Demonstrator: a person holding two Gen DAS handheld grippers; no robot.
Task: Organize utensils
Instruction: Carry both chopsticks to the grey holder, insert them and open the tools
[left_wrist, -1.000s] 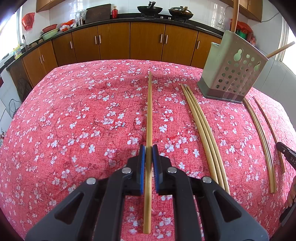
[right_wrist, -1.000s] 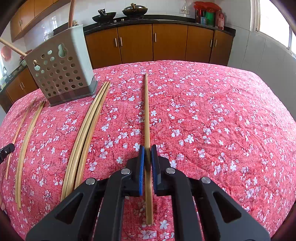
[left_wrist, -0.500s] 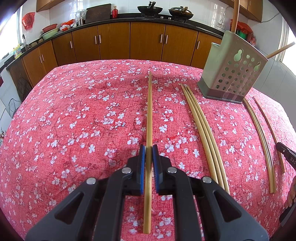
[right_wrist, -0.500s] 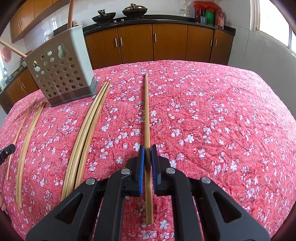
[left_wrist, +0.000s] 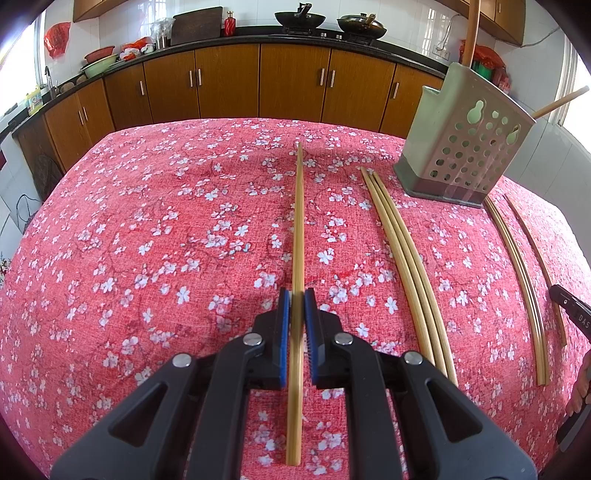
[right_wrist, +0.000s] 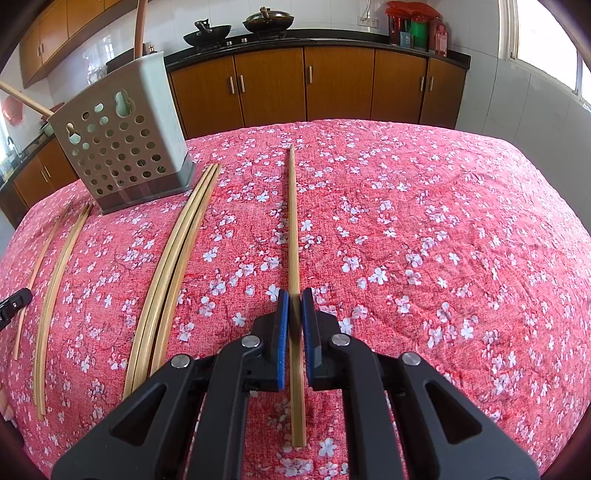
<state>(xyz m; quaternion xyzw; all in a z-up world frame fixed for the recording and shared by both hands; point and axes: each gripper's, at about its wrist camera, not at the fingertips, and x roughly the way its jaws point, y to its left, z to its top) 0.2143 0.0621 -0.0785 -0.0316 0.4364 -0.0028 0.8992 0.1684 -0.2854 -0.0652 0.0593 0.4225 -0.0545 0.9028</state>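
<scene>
The red floral tablecloth (left_wrist: 155, 236) lies bare over the whole stretch left of the left gripper (left_wrist: 296, 295), up to where it drops toward the brown cabinets (left_wrist: 225, 85); in the right wrist view the cloth is likewise open from the right gripper (right_wrist: 294, 295) out to its far and right edges. The crowded part lies between the two tools. The left gripper's blue pads are pressed onto a pale bamboo chopstick (left_wrist: 300, 221) that runs straight away from the camera, and the right gripper pinches a second chopstick (right_wrist: 292, 221) the same way; whether either stick is touching the cloth cannot be told. Both are slim, straight, yellowish sticks. A bundle of three chopsticks (left_wrist: 402, 254) lies touching side by side on the cloth just beside the grey-green perforated utensil holder (left_wrist: 465, 151), which stands upright near the far edge with two wooden handles (left_wrist: 471, 33) rising from it. Beyond the holder lies a close pair of chopsticks (left_wrist: 517, 266) and one thinner, darker stick (left_wrist: 535, 254), apart from them.
</scene>
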